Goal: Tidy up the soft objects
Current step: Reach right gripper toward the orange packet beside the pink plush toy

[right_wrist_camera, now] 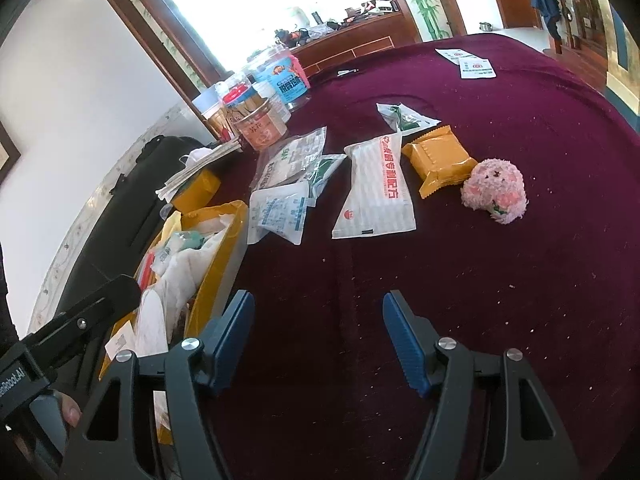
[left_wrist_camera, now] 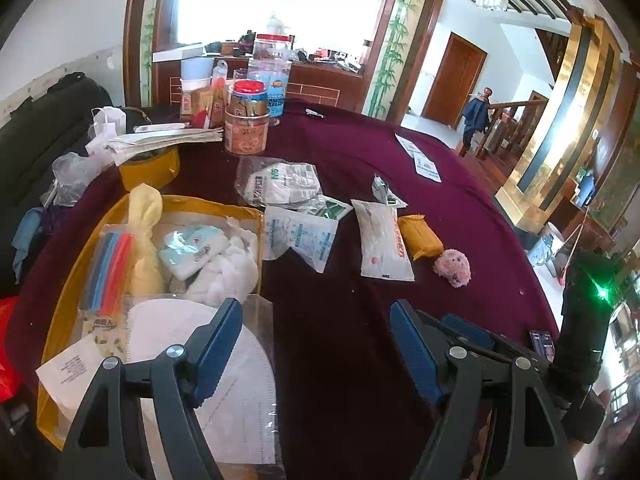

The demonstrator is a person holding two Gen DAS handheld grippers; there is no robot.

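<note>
A: While both grippers hang low over the maroon tablecloth (right_wrist_camera: pixel 500 280), note them first. Left gripper (left_wrist_camera: pixel 316 320): jaws wide apart, nothing between them, its left finger over the packaged white mask (left_wrist_camera: pixel 224 380) at the near end of the yellow box (left_wrist_camera: pixel 60 320). Right gripper (right_wrist_camera: pixel 318 316): jaws equally wide, empty, bare cloth beneath.

B: Box contents?

A: Striped packet (left_wrist_camera: pixel 108 264), yellow cloth (left_wrist_camera: pixel 146 240), a printed soft pack (left_wrist_camera: pixel 192 250), white wadding (left_wrist_camera: pixel 232 268). Fairly full, by my reading.

B: And what's left out on the cloth?

A: Just beyond the box, a blue-printed sachet (right_wrist_camera: pixel 280 210). Then the white pouch with red lettering (right_wrist_camera: pixel 376 192), touching an orange packet (right_wrist_camera: pixel 438 162). Right of that, a pink plush toy (right_wrist_camera: pixel 494 190). Farther back, a clear bag of masks (right_wrist_camera: pixel 292 156) and a green-and-white wrapper (right_wrist_camera: pixel 404 116). Jars (right_wrist_camera: pixel 260 120) behind; two cards (right_wrist_camera: pixel 468 62) near the far edge.

B: Next pick?

A: Judgement only: the plush suits the right gripper. Come in over its middle, close gently since it will squash, lift clear before crossing. The slick pouches likely want an edge pinch, or they may slide
</note>
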